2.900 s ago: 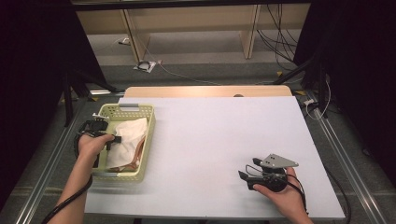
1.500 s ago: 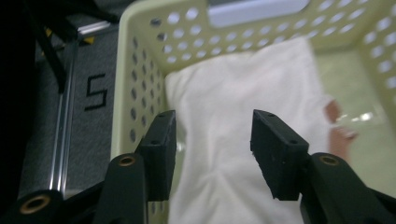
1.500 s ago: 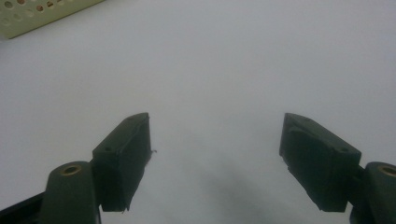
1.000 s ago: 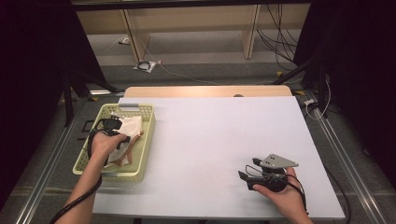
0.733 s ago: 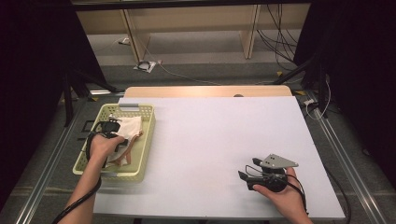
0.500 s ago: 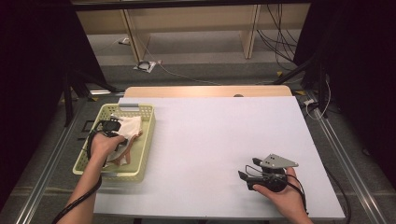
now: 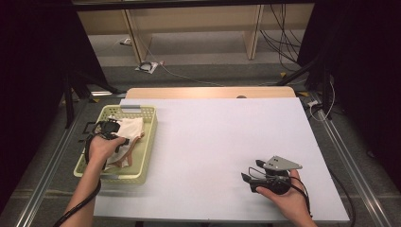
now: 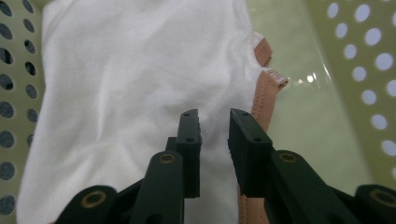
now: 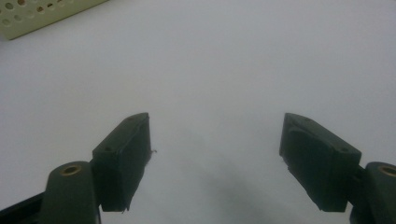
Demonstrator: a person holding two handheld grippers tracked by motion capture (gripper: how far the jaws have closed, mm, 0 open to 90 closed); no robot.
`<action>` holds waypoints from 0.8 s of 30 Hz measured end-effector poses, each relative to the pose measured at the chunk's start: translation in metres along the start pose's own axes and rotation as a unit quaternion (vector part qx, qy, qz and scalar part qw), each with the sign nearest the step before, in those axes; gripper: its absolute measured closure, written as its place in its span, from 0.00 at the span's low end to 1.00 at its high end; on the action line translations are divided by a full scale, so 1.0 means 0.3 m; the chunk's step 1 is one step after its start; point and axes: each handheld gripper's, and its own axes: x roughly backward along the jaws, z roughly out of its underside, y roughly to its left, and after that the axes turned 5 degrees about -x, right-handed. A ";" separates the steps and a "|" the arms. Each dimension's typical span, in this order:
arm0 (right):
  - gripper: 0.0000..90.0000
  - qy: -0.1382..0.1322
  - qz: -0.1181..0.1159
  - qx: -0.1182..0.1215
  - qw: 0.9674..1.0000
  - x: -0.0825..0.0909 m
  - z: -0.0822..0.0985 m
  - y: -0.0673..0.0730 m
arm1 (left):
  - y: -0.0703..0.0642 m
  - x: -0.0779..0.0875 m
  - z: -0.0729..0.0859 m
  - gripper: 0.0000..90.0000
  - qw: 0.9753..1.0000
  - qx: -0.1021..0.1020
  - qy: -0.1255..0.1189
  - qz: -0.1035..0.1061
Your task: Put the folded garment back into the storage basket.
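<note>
While its jaws have just been opening to a narrow gap, nothing pinched between them, the left gripper [image 8: 214, 122] hangs over the white cloth [image 8: 130, 84], directly beneath it in the green basket [image 7: 150, 124] (peach cloth [image 8: 262, 88] just beside). Right gripper [image 9: 215, 140]: jaws wide apart, empty, above the bare table [image 7: 217, 137].

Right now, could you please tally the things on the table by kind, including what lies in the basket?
Pale green perforated plastic basket: 1
White cloth: 1
Peach-pink cloth: 1
Hand-held black tongs: 2, left, right
Total: 5
</note>
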 end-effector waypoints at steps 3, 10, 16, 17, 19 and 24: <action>0.29 -0.002 0.000 0.001 1.000 0.000 0.000 -0.002 | -0.005 0.016 0.003 0.75 1.000 -0.004 -0.020 0.001; 0.29 -0.003 0.002 0.002 1.000 0.006 -0.001 -0.011 | -0.017 0.056 -0.004 0.57 0.996 -0.028 -0.082 -0.007; 0.29 -0.010 0.004 0.001 1.000 0.010 -0.002 -0.019 | -0.028 0.077 0.001 0.48 0.990 -0.042 -0.134 0.007; 0.29 -0.010 0.005 0.003 1.000 0.012 -0.002 -0.020 | -0.028 0.080 0.004 0.47 0.989 -0.040 -0.139 0.011; 0.29 -0.006 0.007 0.003 1.000 0.016 -0.003 -0.021 | -0.027 0.086 0.009 0.44 0.989 -0.037 -0.144 0.015; 0.28 -0.012 0.010 0.003 1.000 0.018 -0.002 -0.025 | -0.039 0.108 0.033 0.35 0.985 -0.043 -0.164 0.022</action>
